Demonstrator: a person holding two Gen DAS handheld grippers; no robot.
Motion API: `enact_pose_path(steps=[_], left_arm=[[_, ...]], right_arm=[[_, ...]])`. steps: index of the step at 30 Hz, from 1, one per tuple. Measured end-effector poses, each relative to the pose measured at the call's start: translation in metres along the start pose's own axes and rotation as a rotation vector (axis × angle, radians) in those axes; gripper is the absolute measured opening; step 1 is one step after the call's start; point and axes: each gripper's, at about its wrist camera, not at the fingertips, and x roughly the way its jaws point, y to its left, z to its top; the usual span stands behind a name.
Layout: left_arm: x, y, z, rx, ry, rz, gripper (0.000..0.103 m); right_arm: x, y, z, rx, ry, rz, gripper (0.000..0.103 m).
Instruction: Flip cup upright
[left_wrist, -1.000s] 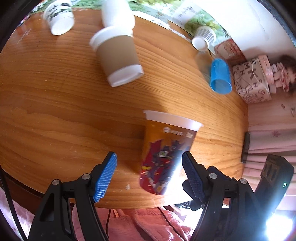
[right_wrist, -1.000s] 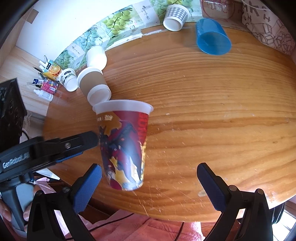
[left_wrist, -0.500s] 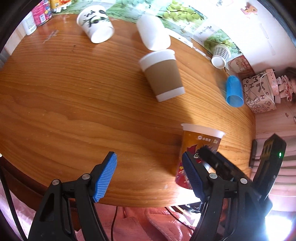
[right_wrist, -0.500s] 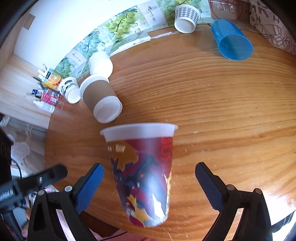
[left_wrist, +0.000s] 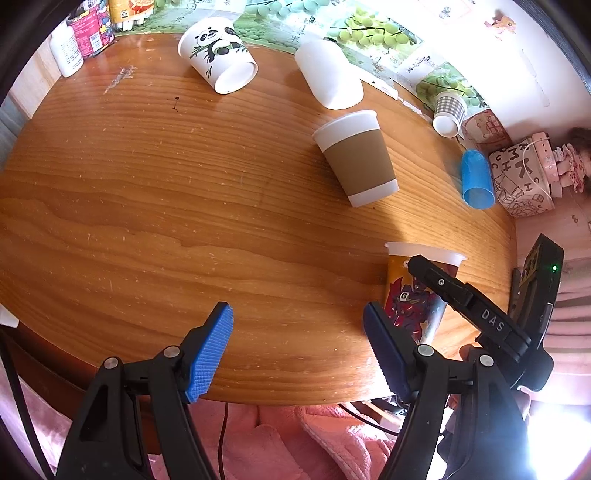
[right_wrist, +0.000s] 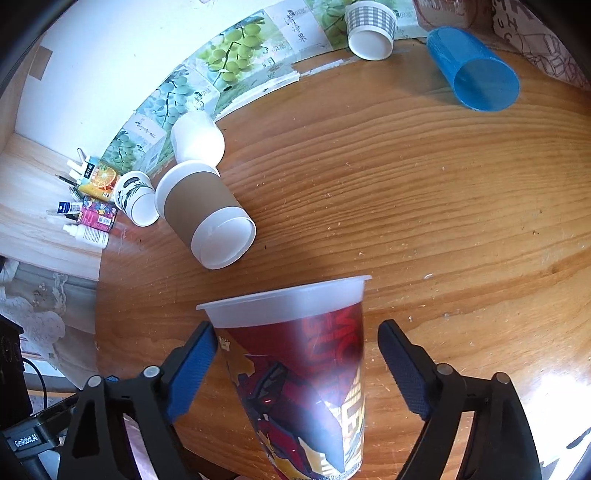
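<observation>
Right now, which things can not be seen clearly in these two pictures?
- Printed cup, right wrist view: its bottom is cut off by the lower edge. Whether the right claw touches it is unclear.
- Same cup in the left wrist view: the other claw's black arm covers part of it.
- Bottles, right wrist view: labels too small to read.
- Lower right corner, left wrist view: washed out by glare.
- Left claw: open, holding nothing.

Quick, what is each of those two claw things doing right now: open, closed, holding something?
Left gripper: open, holding nothing.
Right gripper: open, its fingers on either side of the printed cup, not yet gripping it.
</observation>
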Motion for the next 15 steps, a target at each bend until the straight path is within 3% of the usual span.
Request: enact_pose_path(steps=[7, 15], left_arm=[[-0.004, 0.004, 0.005, 0.044, -0.003, -0.008, 0.076], [-0.004, 0.003, 0.010, 0.081, -0.001, -0.031, 0.076]], right_arm=[[-0.014, 0.009, -0.005, -0.044, -0.087, -0.017, 0.079], [-0.042, 0.021, -0.016, -0.107, -0.283, -0.048, 0.079]])
